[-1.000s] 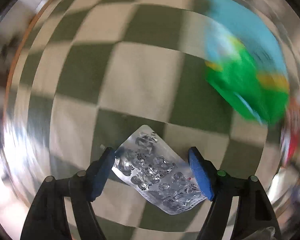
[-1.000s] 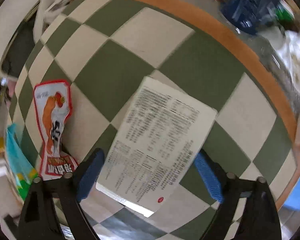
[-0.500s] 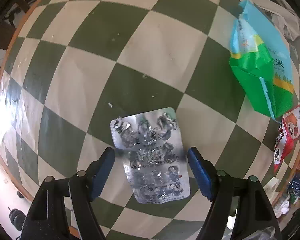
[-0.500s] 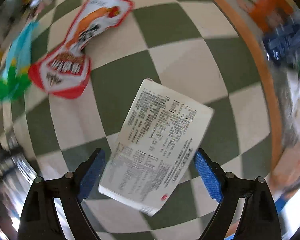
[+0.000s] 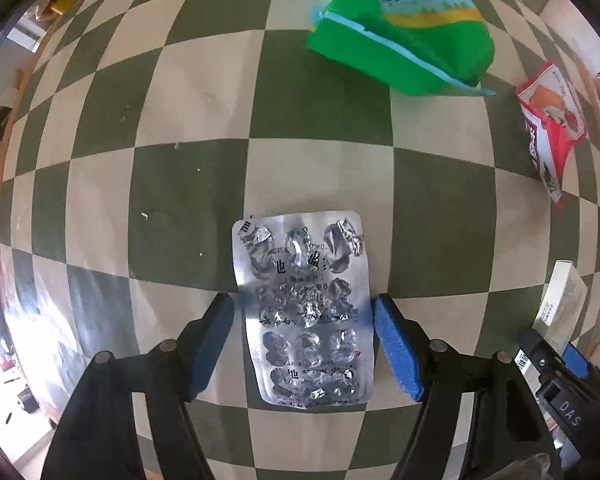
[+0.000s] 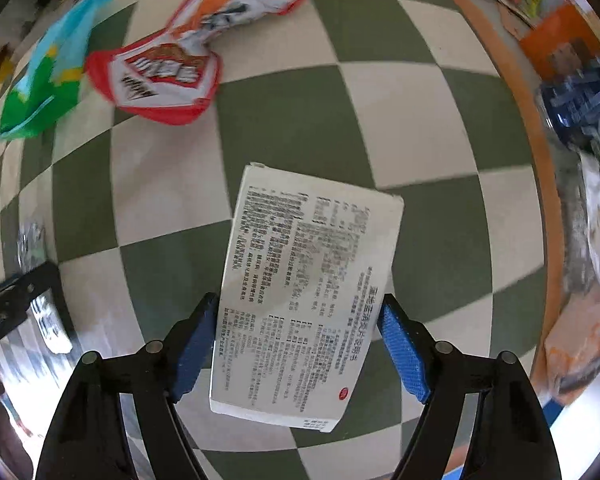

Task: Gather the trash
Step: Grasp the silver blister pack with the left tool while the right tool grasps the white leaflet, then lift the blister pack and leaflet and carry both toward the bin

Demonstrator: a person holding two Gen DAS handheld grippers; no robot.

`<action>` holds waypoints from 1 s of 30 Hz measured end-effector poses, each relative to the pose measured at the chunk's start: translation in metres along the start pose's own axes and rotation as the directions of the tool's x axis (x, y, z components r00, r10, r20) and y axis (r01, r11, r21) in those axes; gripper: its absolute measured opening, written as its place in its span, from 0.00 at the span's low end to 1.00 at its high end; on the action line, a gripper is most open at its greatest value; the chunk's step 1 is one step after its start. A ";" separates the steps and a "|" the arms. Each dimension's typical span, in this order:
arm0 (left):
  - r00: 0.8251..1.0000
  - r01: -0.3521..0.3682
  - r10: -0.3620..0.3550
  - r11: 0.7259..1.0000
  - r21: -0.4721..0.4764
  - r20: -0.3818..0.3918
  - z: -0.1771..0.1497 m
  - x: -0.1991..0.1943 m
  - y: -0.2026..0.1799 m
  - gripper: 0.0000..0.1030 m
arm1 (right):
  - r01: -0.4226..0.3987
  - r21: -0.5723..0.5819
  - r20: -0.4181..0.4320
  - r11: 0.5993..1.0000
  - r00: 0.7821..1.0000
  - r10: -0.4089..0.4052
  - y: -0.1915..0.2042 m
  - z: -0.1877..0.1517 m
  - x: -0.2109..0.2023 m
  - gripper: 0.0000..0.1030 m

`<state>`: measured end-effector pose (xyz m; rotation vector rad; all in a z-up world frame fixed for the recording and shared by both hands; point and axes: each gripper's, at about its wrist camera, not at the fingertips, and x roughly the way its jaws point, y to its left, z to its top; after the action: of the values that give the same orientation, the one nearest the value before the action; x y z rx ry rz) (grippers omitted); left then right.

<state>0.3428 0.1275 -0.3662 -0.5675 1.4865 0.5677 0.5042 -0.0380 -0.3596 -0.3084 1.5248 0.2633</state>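
The left gripper (image 5: pixel 303 342) stands wide open, with its blue pads on both sides of the empty blister pack (image 5: pixel 302 307), which lies flat on the checkered table (image 5: pixel 188 192). The pads do not seem to touch the foil, so it grips nothing. The right gripper (image 6: pixel 298 350) is also spread open around the folded medicine leaflet (image 6: pixel 306 296); the paper sits between the pads, and I cannot tell if one edge touches a pad.

To do this step well, I judge that each claw should go low to the table and close slowly across the short side, because both things are thin and flat and can slide away or bend.

Farther away lie the green and blue rice bag (image 5: pixel 396 36) and the red snack wrapper (image 6: pixel 204 48), well apart from the grippers.

The right view is blurred by motion, so the small print is hard to read. The clutter beyond the table edge is unclear. No trash bin is in view.
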 end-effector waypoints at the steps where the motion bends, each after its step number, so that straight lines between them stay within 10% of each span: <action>1: 1.000 0.000 0.000 1.000 -0.005 -0.011 -0.001 0.001 0.000 0.66 | -0.016 0.031 -0.002 0.999 1.000 0.016 -0.004 -0.010 0.003 0.79; 15: 0.996 -0.024 0.017 0.997 0.079 0.090 0.015 -0.051 -0.026 0.59 | -0.081 -0.004 0.111 0.997 0.991 0.081 -0.016 -0.030 -0.033 0.72; 30: 0.961 0.047 -0.071 0.995 0.093 0.267 -0.069 -0.128 0.050 0.59 | -0.109 -0.125 0.269 0.986 0.953 0.139 0.042 -0.107 -0.113 0.72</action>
<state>0.2570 0.1182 -0.2392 -0.4462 1.2254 0.5102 0.3858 -0.0348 -0.2507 -0.2497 1.2564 0.4710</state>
